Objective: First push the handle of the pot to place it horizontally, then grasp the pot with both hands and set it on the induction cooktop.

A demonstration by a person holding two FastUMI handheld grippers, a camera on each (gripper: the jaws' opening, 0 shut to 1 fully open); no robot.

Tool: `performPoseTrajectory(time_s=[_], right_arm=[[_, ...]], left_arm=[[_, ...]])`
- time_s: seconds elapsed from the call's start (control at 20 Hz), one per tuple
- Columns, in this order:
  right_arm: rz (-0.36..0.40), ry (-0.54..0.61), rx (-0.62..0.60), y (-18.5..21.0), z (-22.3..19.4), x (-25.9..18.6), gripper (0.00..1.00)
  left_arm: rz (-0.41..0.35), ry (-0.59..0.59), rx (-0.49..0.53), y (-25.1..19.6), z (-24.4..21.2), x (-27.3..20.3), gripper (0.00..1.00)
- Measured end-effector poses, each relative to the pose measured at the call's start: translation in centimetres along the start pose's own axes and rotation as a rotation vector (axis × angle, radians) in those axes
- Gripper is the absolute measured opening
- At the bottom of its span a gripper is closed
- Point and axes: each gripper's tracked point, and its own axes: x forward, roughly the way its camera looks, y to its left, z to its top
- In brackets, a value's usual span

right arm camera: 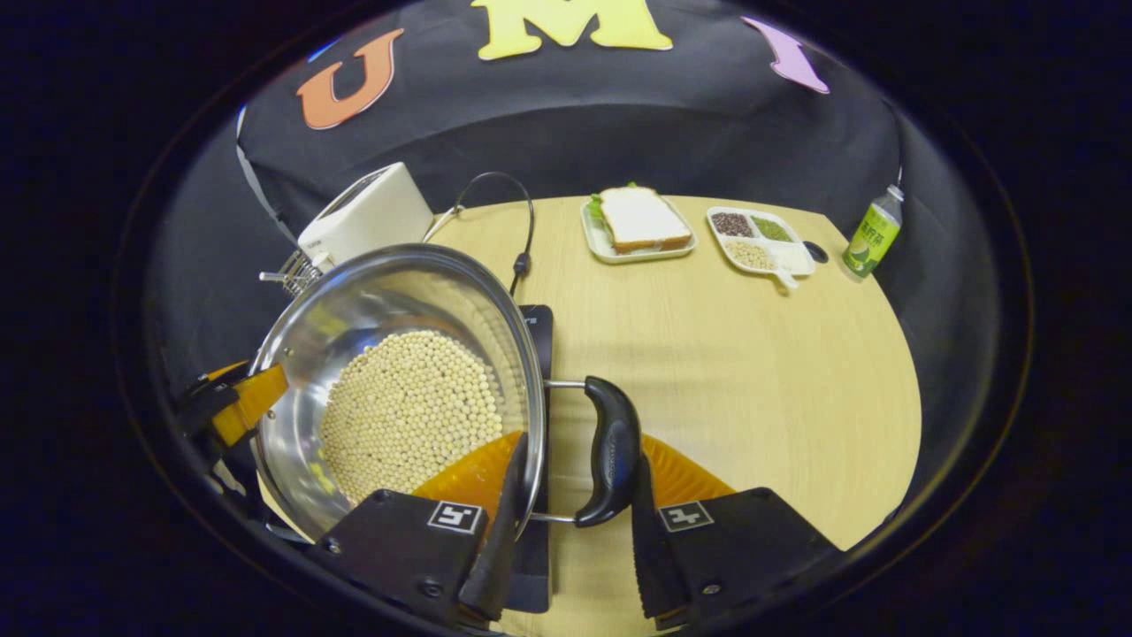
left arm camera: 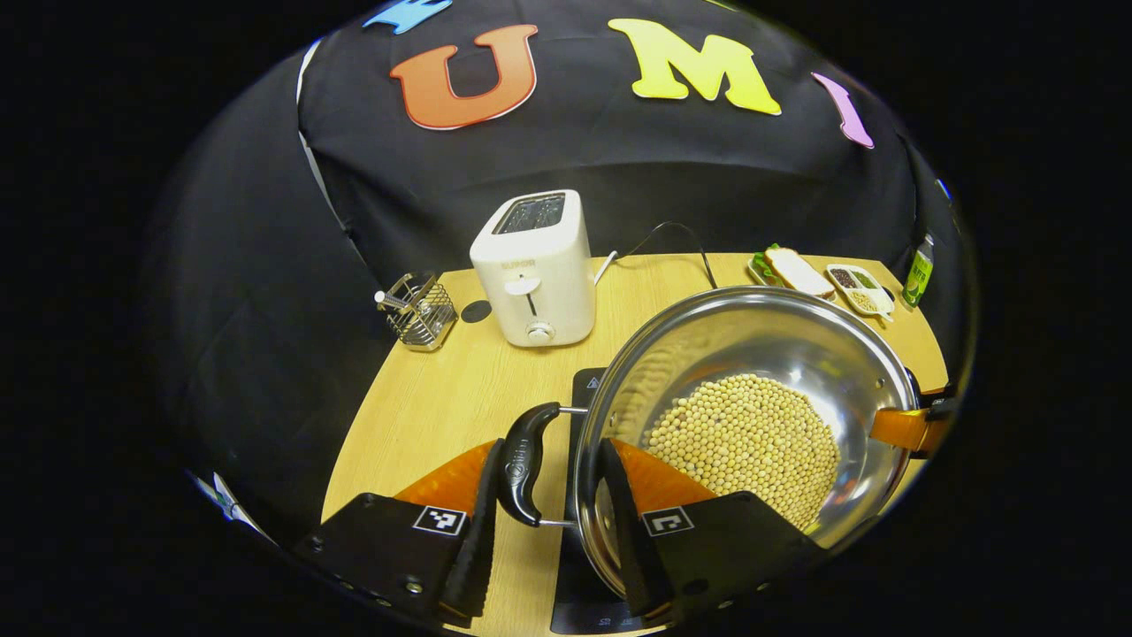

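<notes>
The left claw (left arm camera: 548, 518) has one finger outside the pot's (left arm camera: 752, 354) black side handle (left arm camera: 523, 462) and one finger inside the pot wall. The handle and the rim sit between the two fingers. The fingers are close to the handle, but I cannot tell if both press on it.

The right claw (right arm camera: 573, 522) does the same on the other side of the pot (right arm camera: 389, 292). One finger is inside the rim and one is just outside the other black handle (right arm camera: 610, 447). I cannot tell if it squeezes.

The pot is shiny metal, round and wide, with no lid. Small pale beans (left arm camera: 747, 438) fill its bottom. It sits over the black cooktop (left arm camera: 588, 385), and I cannot tell if it touches it.

Behind the pot, on the counter (left arm camera: 442, 398), stand a white toaster (left arm camera: 535, 270) and a wire rack (left arm camera: 420, 310). Farther behind the pot are a sandwich (right arm camera: 641, 219) on a tray, a dish (right arm camera: 761, 239) of beans and a green bottle (right arm camera: 871, 232).
</notes>
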Motion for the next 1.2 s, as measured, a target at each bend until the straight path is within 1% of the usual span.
performPoseTrajectory(time_s=[0.2,0.35,0.6,0.8,0.85,0.9,0.95,1.0,1.05,1.1,1.15,1.2], right_arm=[[-0.018,0.021,-0.007,0.6,-0.5,0.9,0.55],[-0.029,0.009,-0.020,0.6,0.0,0.9,0.56],[-0.035,0.004,0.020,0.3,-0.2,1.2,0.57],[-0.036,0.004,0.022,0.1,-0.2,1.2,0.58],[-0.031,0.004,0.028,0.1,-0.2,1.2,0.58],[-0.025,0.003,0.030,0.1,-0.2,1.2,0.60],[-0.023,0.007,0.023,0.1,-0.3,1.2,0.61],[-0.029,0.009,0.007,-0.2,-0.3,1.2,0.63],[-0.024,0.004,-0.009,-0.3,-0.2,1.0,0.65],[-0.021,-0.006,-0.015,-0.3,-0.1,0.9,0.74],[-0.022,-0.023,-0.016,-0.6,0.2,0.7,0.75],[-0.022,-0.043,-0.025,-0.9,0.6,0.4,0.81]], left_arm=[[0.000,0.017,-0.003,0.5,-0.8,1.2,0.57],[-0.010,0.015,-0.005,0.5,-0.8,1.6,0.57],[-0.020,-0.003,0.011,0.4,-0.6,1.8,0.58],[-0.030,-0.009,0.026,0.4,-0.6,1.9,0.58],[-0.033,-0.011,0.030,0.4,-0.6,1.9,0.59],[-0.037,-0.009,0.033,0.4,-0.6,2.0,0.61],[-0.042,-0.009,0.036,0.4,-0.7,2.0,0.73],[-0.042,-0.008,0.046,0.5,-0.8,2.0,0.67],[-0.031,0.004,0.061,0.6,-1.2,1.8,0.79],[-0.010,-0.002,0.081,1.0,-1.1,1.6,0.89],[0.011,-0.026,0.101,1.4,-0.8,1.4,1.00],[0.020,-0.048,0.113,1.4,-0.6,1.1,1.00]])
